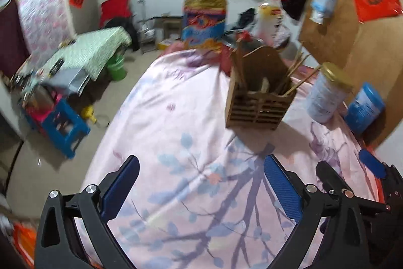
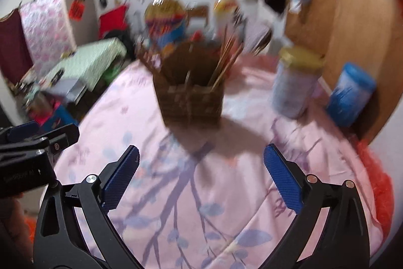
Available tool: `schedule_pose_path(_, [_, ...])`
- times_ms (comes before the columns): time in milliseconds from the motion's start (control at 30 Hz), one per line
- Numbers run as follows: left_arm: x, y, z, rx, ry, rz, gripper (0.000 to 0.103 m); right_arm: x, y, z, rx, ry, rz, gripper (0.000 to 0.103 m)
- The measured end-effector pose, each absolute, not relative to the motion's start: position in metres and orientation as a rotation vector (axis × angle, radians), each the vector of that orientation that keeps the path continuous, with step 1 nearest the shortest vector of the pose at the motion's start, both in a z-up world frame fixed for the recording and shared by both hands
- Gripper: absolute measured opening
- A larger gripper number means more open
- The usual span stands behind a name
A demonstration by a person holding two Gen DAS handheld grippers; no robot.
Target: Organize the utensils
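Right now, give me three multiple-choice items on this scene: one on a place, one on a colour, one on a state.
1. Where does the brown slatted wooden utensil holder stand?
A. on the pink floral cloth
B. on a blue stool
C. on the floor

2. What colour is the lid of the pale jar to the right of the holder?
A. red
B. gold
C. black

3. How do the left gripper and right gripper stand?
A. both shut on chopsticks
B. one shut
C. both open, holding nothing

Answers: 1 A, its base rests on the cloth; 2 B, the screw lid is golden; 3 C, only cloth shows between the blue pads.
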State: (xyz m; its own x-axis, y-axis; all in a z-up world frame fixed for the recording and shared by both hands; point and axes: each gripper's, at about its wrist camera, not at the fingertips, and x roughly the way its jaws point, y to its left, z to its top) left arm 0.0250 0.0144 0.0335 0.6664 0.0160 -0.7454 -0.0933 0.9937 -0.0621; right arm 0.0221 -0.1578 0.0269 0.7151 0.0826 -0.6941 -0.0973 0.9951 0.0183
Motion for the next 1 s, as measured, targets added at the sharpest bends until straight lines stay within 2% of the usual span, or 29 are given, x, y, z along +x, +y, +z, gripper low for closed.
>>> schedule_pose_path(267, [0.032,0.006,0.007,-0.108,0.865,0.152,0.097,0.044,-0.166,-0.001,-0.092,0.798,0.146,0.096])
schedule_pose_path(367, [0.039,0.007,-0.005,-0.072,0.887,0.159,0.097,0.053,-0.181,-0.009,-0.013,0.826,0.117,0.096])
schedule_pose_path(500, [0.049,0.007,-0.019,-0.038,0.897,0.152,0.097,0.051,-0.194,-0.006,0.100,0.799,0.115,0.096])
schedule_pose_path(700, [0.059,0.000,-0.033,-0.004,0.894,0.109,0.097,0.051,-0.188,0.003,0.101,0.745,0.099,0.096])
schedule_pose_path(1000, [0.067,-0.005,-0.024,-0.011,0.907,0.086,0.097,0.047,-0.187,0.019,0.086,0.710,0.082,0.096])
